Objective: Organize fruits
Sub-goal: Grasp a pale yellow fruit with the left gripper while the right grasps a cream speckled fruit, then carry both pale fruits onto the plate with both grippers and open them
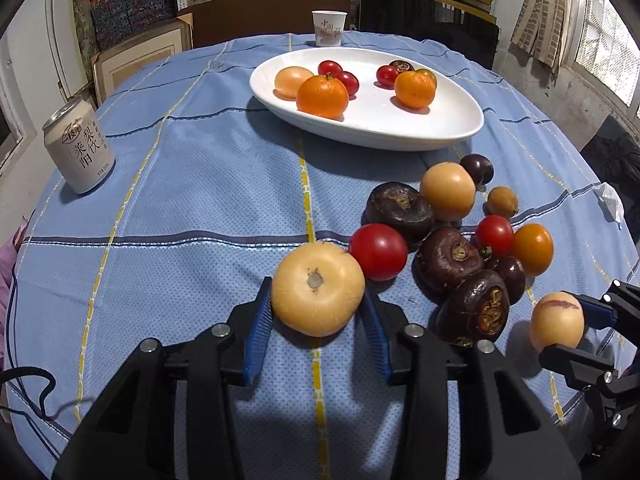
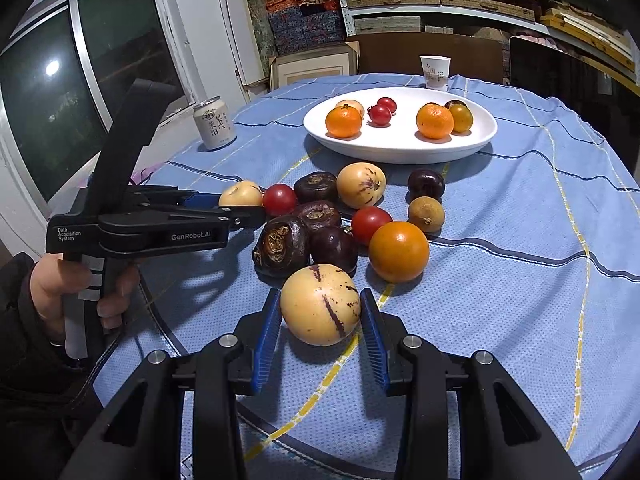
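Note:
My left gripper (image 1: 318, 308) is shut on a pale yellow round fruit (image 1: 318, 289) at the near left of a fruit pile on the blue cloth. My right gripper (image 2: 320, 316) is shut on a yellow fruit with purple streaks (image 2: 320, 304); it also shows in the left wrist view (image 1: 556, 322). The pile holds red tomatoes (image 1: 378, 252), dark water chestnuts (image 1: 400, 208), an orange tomato (image 2: 399, 252) and another yellow fruit (image 2: 361, 185). A white oval plate (image 1: 440, 128) behind holds two tangerines (image 1: 322, 96), tomatoes and a pale fruit.
A drink can (image 1: 78, 148) stands at the table's left side. A paper cup (image 1: 328, 28) stands behind the plate at the far edge. A crumpled tissue (image 1: 610, 198) lies at the right edge. Shelves and boxes stand behind the table.

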